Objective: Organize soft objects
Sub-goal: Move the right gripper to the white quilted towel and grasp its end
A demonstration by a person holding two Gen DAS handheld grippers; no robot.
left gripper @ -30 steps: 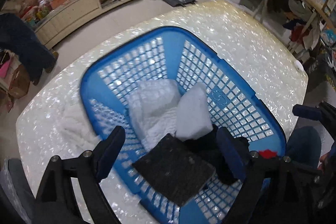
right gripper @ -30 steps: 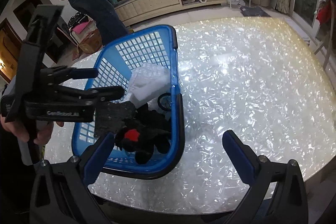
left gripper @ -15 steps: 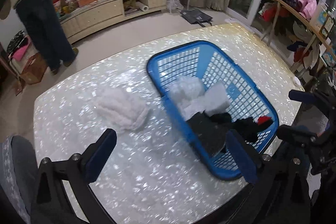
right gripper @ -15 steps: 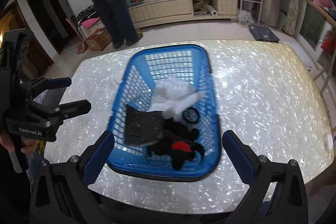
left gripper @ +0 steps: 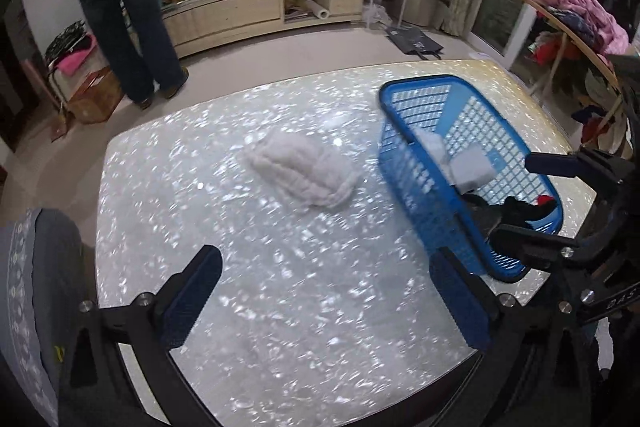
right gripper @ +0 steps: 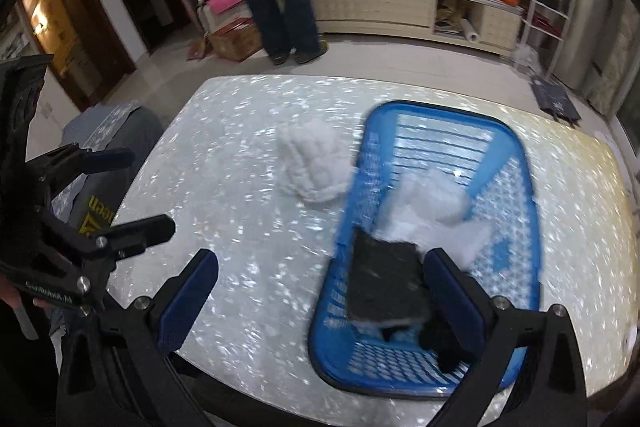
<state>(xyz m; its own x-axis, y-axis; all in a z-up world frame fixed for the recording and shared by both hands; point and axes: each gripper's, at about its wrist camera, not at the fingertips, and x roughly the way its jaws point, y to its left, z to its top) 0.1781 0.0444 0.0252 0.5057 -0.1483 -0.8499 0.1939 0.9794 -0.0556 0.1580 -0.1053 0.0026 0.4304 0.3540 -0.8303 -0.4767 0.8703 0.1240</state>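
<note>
Fluffy white knitted cloth (left gripper: 304,173) beside blue lattice basket (left gripper: 420,187).

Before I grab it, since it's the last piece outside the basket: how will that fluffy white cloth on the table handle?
The fluffy white cloth looks plush and slumped, so it will probably sag and drape when lifted. It seems light for its bulk. On the glossy table it may slide if pushed.

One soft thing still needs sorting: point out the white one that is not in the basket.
It is the fluffy white knitted piece lying on the table, just left of the blue basket; the other white pieces are inside it.
</note>
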